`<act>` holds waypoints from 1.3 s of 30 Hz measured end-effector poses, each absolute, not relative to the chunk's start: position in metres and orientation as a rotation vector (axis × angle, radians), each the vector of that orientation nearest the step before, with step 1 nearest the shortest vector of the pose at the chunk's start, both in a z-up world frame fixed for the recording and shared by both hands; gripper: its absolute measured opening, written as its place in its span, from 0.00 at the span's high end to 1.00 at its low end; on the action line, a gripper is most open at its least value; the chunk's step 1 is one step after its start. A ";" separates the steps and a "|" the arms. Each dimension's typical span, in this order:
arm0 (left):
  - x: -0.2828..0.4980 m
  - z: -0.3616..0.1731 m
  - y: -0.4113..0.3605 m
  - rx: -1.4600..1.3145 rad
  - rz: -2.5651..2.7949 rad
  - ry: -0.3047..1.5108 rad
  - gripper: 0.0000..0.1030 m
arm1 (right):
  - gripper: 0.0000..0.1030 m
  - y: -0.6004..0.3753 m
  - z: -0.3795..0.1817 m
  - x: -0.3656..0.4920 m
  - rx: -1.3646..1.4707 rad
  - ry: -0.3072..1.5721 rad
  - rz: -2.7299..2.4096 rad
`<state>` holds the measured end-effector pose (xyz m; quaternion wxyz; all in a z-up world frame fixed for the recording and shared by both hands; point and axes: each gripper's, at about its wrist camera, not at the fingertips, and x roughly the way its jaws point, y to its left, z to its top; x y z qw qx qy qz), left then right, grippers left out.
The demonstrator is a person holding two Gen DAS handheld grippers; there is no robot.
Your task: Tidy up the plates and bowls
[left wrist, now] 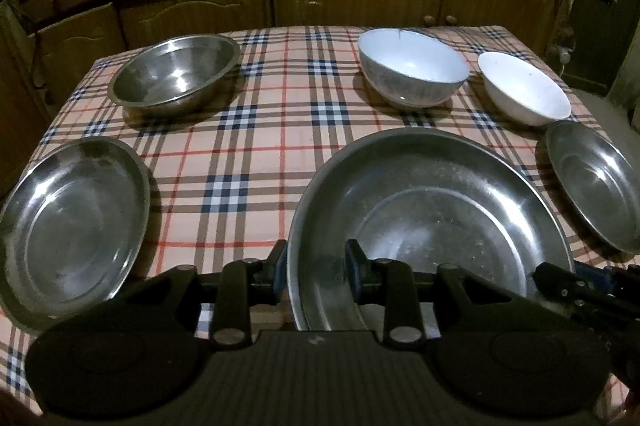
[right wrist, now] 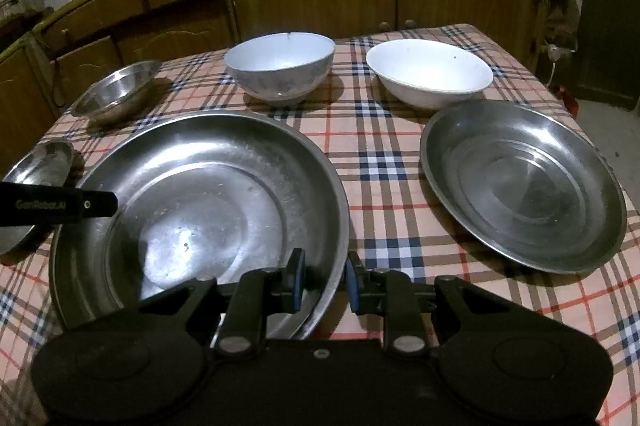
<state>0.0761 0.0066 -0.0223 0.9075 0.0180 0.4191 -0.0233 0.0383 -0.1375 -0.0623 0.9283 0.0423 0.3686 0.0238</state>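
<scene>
The left gripper (left wrist: 316,276) and the right gripper (right wrist: 323,282) each pinch the rim of the big steel plate (right wrist: 200,202), one finger inside and one outside, at the lower centre of both views. On the checked cloth (left wrist: 248,162), a steel plate (left wrist: 72,226) lies at left and another (right wrist: 524,186) at right. At the top stand a steel bowl (left wrist: 176,74), a grey bowl (left wrist: 412,66) and a white bowl (right wrist: 430,72).
</scene>
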 end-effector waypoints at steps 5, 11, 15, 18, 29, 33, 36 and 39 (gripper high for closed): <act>0.081 -0.028 0.004 0.045 -0.050 0.873 0.71 | 0.73 -0.139 -0.067 0.044 0.084 0.759 0.041; 0.087 -0.033 0.004 0.040 -0.052 0.876 0.70 | 0.73 -0.141 -0.072 0.052 0.080 0.760 0.036; 0.091 -0.037 0.004 0.035 -0.048 0.876 0.70 | 0.73 -0.141 -0.074 0.058 0.073 0.761 0.036; 0.094 -0.041 0.004 0.034 -0.046 0.880 0.70 | 0.73 -0.141 -0.076 0.061 0.071 0.765 0.036; 0.097 -0.043 0.005 0.022 -0.048 0.844 0.63 | 0.73 -0.139 -0.074 0.068 0.041 0.740 0.035; 0.097 -0.043 0.006 0.018 -0.044 0.846 0.61 | 0.72 -0.139 -0.074 0.069 0.037 0.740 0.025; 0.096 -0.041 0.010 0.008 -0.033 0.849 0.52 | 0.70 -0.142 -0.071 0.066 0.039 0.733 0.003; 0.093 -0.035 0.013 -0.003 -0.022 0.838 0.43 | 0.65 -0.145 -0.065 0.063 0.048 0.716 -0.012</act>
